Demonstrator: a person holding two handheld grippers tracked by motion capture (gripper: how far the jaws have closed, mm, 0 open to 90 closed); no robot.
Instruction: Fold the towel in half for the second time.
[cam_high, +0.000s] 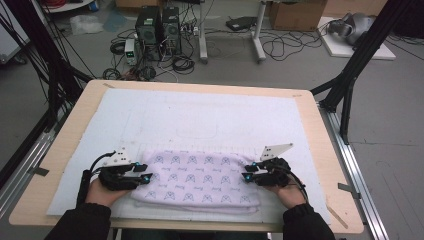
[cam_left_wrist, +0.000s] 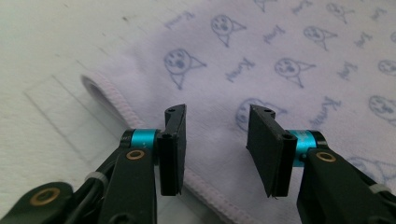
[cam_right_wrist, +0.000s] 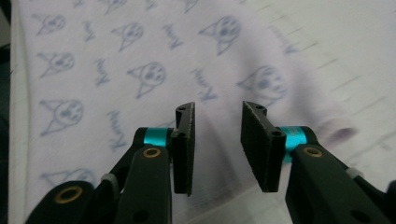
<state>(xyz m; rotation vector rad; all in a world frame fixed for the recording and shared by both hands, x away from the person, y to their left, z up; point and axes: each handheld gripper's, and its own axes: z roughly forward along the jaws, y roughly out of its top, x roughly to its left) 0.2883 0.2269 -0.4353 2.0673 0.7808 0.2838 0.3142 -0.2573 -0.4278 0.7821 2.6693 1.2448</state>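
here, nearest the person, the folded towel (cam_high: 196, 179) lies flat at the near edge of the white mat (cam_high: 200, 120), its printed side up. the left gripper (cam_high: 141, 172) sits at the towel's left end and the right gripper (cam_high: 248, 172) at its right end, each with its jaws parted and nothing pinched between them; in both gripper views only flat cloth shows in the gap. beyond the towel the mat is bare, and past the table (cam_high: 320, 145) the floor holds computers (cam_high: 158, 27) and loose cables. the likely trouble: if the jaws close now they may catch just the top layer, or miss the stitched edge, so the fold would slide apart and the towel would lift crooked.
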